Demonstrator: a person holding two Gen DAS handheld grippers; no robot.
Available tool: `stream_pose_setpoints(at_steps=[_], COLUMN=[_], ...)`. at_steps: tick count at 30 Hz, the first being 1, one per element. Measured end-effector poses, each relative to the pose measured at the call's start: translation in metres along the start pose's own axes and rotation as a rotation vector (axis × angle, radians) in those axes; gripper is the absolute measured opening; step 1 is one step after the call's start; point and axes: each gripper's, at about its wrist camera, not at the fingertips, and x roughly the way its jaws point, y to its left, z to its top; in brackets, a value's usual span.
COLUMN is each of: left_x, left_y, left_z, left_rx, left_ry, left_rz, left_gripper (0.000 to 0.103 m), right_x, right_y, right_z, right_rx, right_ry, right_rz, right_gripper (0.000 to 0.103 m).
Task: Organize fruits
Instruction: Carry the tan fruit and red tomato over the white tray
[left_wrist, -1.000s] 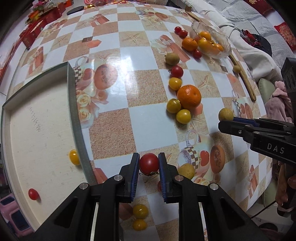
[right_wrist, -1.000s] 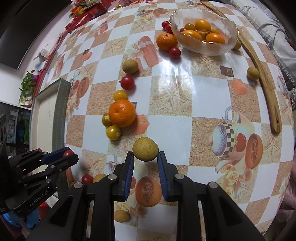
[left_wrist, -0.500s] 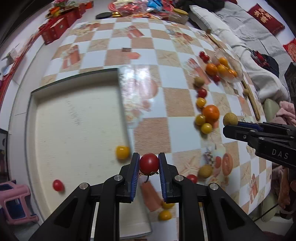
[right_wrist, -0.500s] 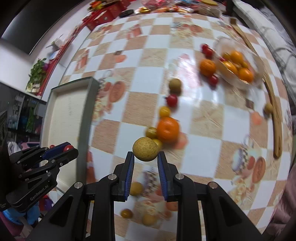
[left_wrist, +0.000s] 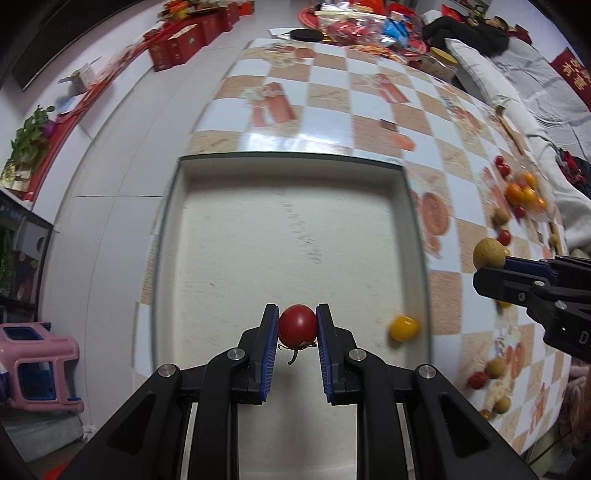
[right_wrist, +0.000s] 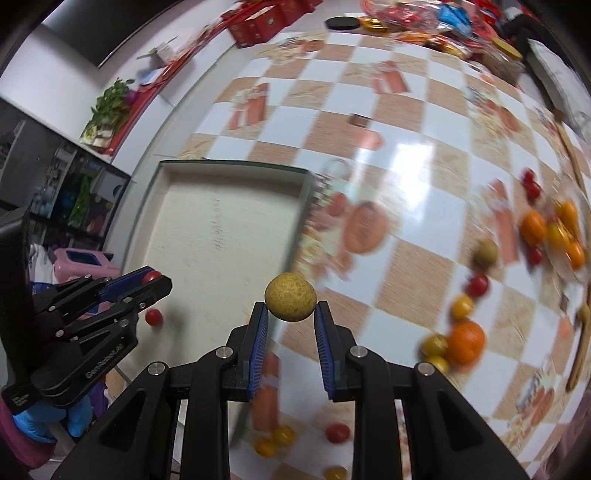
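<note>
Left tool (left_wrist: 297, 326): black frame, ribbed blue pads, pinching a smooth, glossy red tomato (left_wrist: 297, 325) with green stem, held above the tray (left_wrist: 288, 162).
Right tool (right_wrist: 291, 315): same build, pinching a round, matte, rough-skinned tan fruit (right_wrist: 291, 296) over the tray's right rim.
Tray: shallow, rectangular, pale floor; contains one yellow tomato (left_wrist: 403, 328) by the right wall and one small red tomato (right_wrist: 153, 317).
Tabletop (right_wrist: 413, 177): glossy checkered covering; blurred oranges (right_wrist: 466, 341) and small tomatoes lie loose at right.
</note>
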Motion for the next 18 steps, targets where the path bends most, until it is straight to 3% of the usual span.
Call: stream_pose_setpoints(at_steps=[7,13,18], left_x=[0.028,0.049,0.051], left_y=[0.021,0.025,0.024], left_z=[0.014,0.012,0.011], left_rx=[-0.004,0.025,0.033], left_ry=[0.020,0.063,0.055], left_rz=[0.074,0.094,0.099], left_gripper=[0.022,0.022,0.022], right_x=[0.036,0.066,0.083], right_y=[0.023,0.028,0.033], right_z=[0.030,0.044,0.049], right_rx=[-0.008,-0.002,-0.016], right_ry=[0.045,0.090,0.125], right_rz=[-0.001,-0.015,-0.038], right_gripper=[0.028,0.028,0.028])
